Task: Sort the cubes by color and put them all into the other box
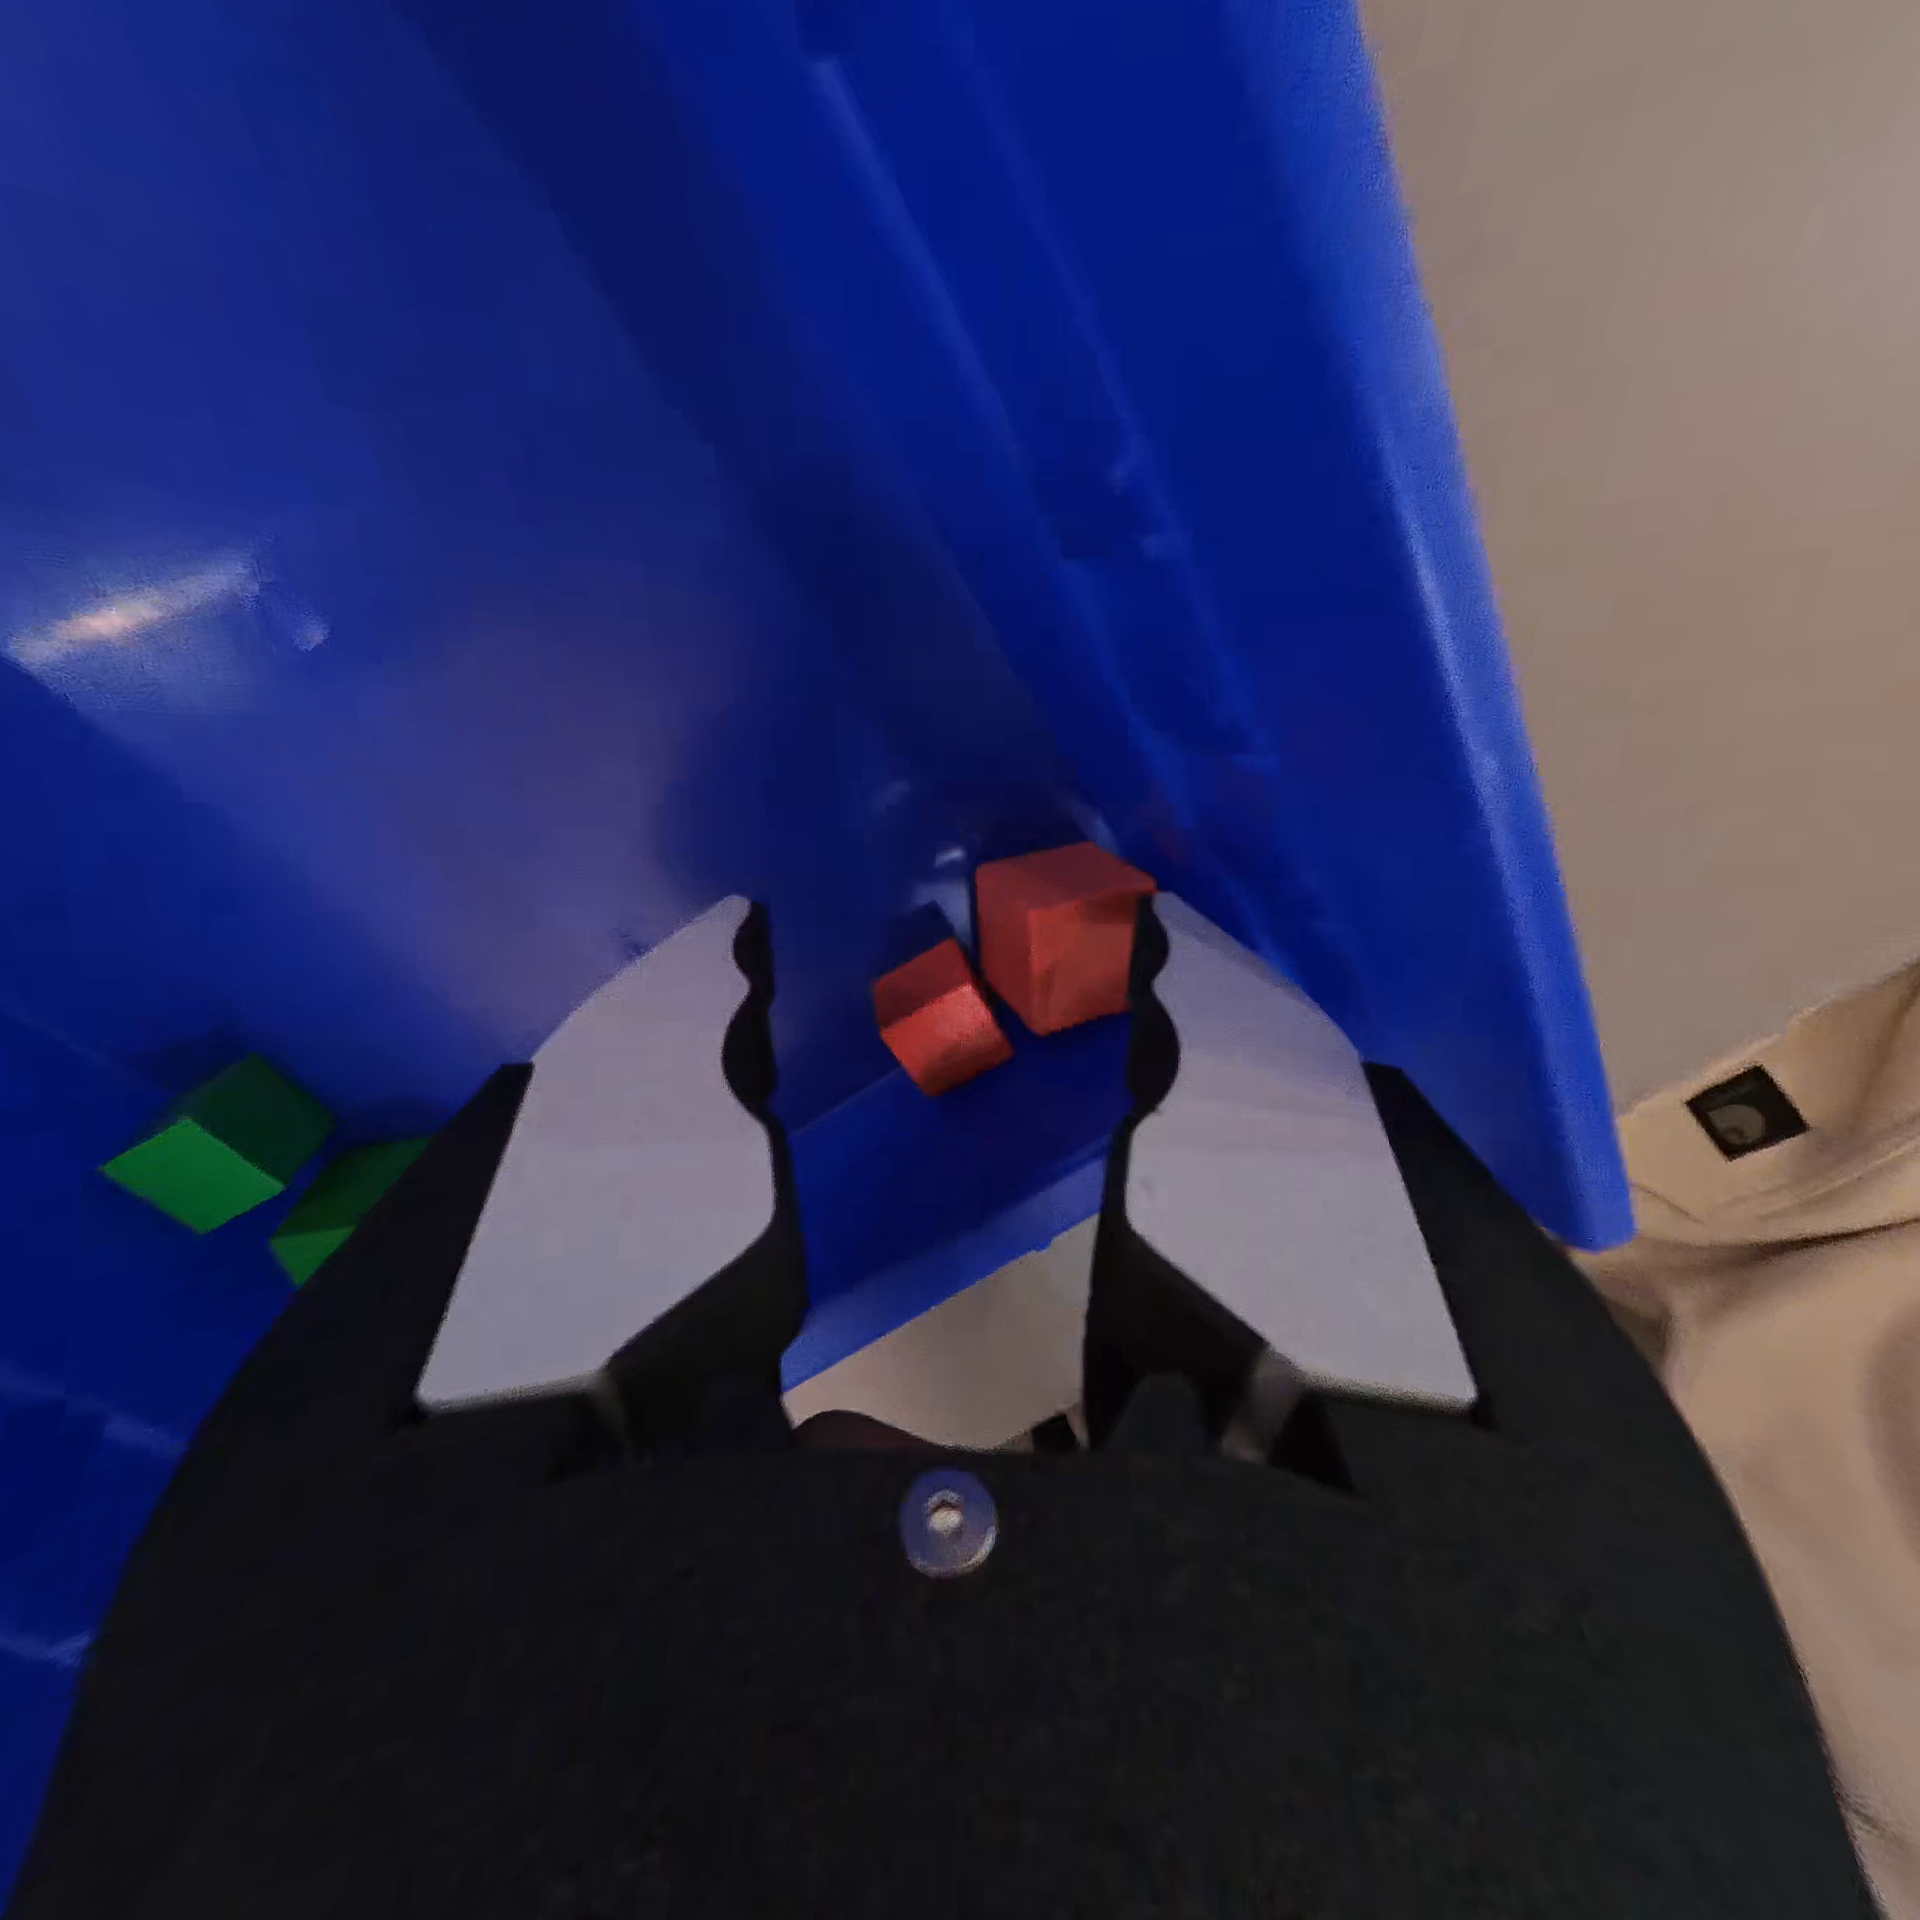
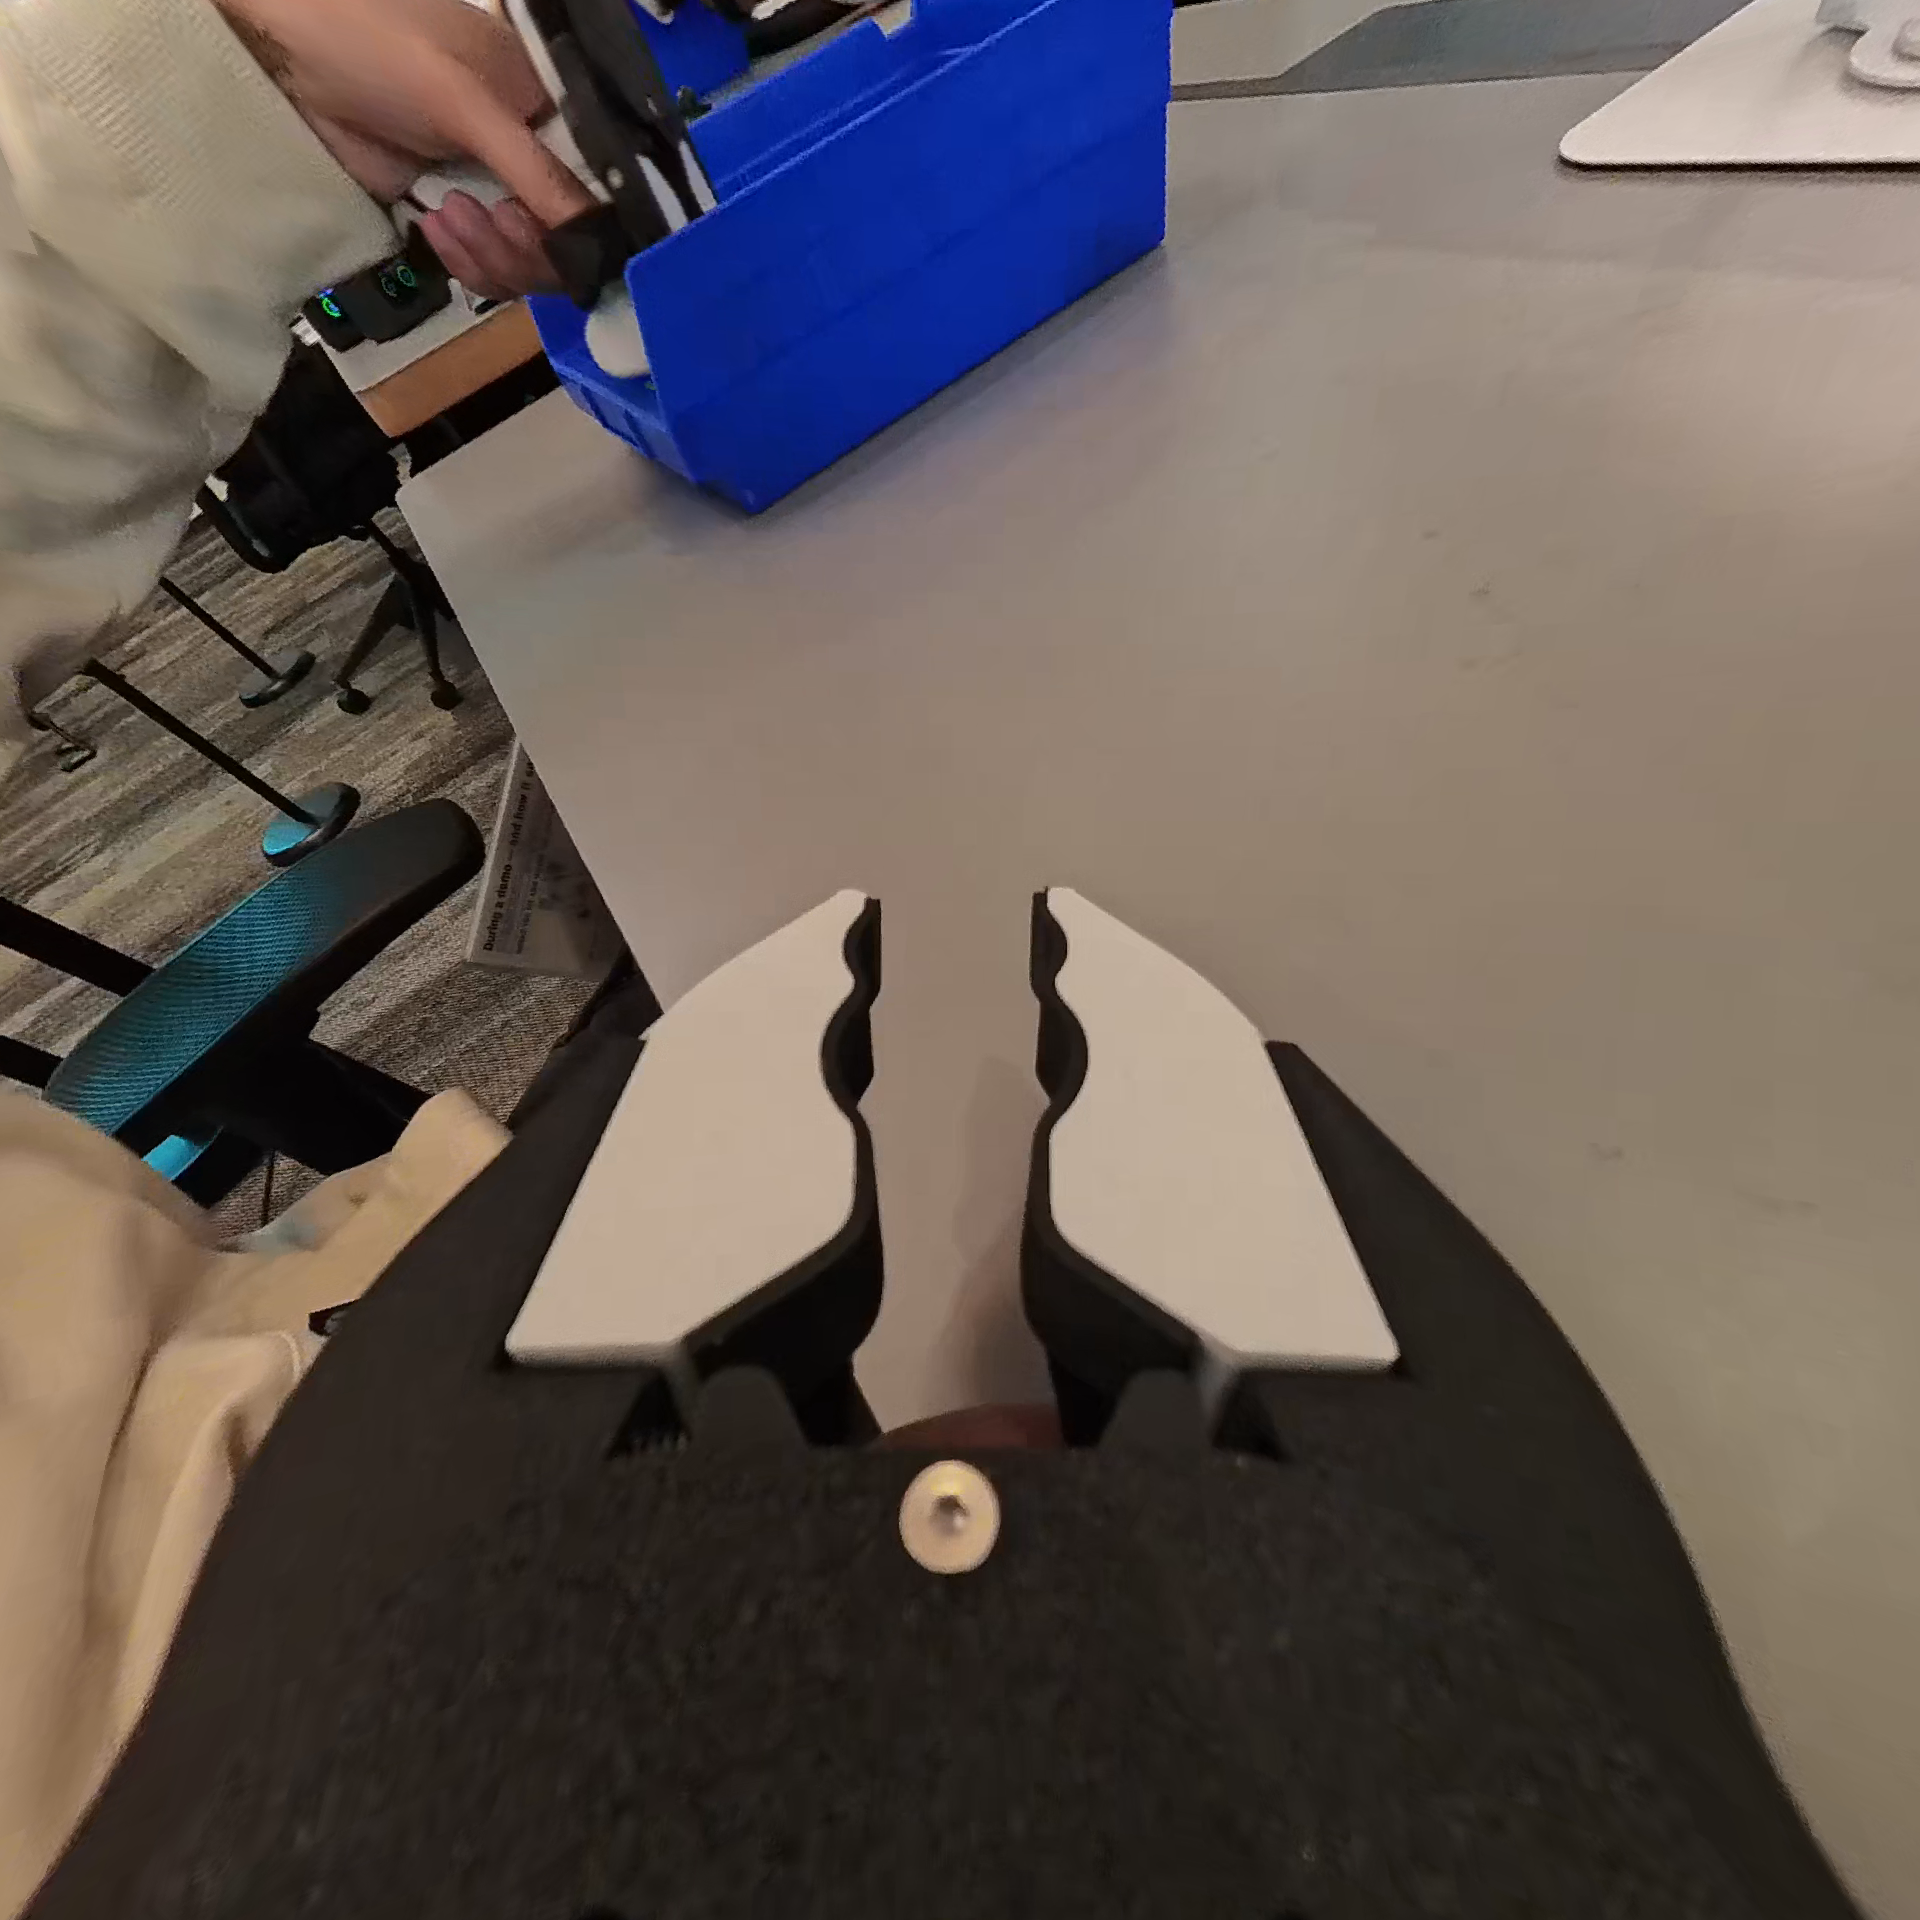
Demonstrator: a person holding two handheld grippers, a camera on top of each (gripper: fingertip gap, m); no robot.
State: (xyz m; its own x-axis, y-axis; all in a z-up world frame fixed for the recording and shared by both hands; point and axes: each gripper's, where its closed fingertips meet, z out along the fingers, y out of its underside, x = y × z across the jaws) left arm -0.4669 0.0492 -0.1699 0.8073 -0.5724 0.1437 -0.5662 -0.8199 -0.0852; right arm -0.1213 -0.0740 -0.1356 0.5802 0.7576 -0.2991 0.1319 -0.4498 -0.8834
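Note:
In the left wrist view my left gripper [image 1: 948, 914] is open and empty inside a blue box [image 1: 520, 520]. Two red cubes lie in the box corner just ahead: a larger-looking one [image 1: 1055, 940] by the right fingertip and a second one [image 1: 940, 1013] between the fingers. Two green cubes [image 1: 213, 1143] [image 1: 332, 1205] lie to the left on the box floor, one partly hidden by my left finger. In the right wrist view my right gripper [image 2: 956, 904] is open and empty over the grey table [image 2: 1351, 675], far from the blue box [image 2: 883, 260], where a hand holds the other gripper [image 2: 623, 187].
A person's beige clothing [image 1: 1787, 1299] is close on the right of the box. Office chairs [image 2: 260, 997] and carpet lie beyond the table's left edge. A white flat stand base [image 2: 1745, 114] sits at the table's far right. Left tips to right tips: about 35 cm.

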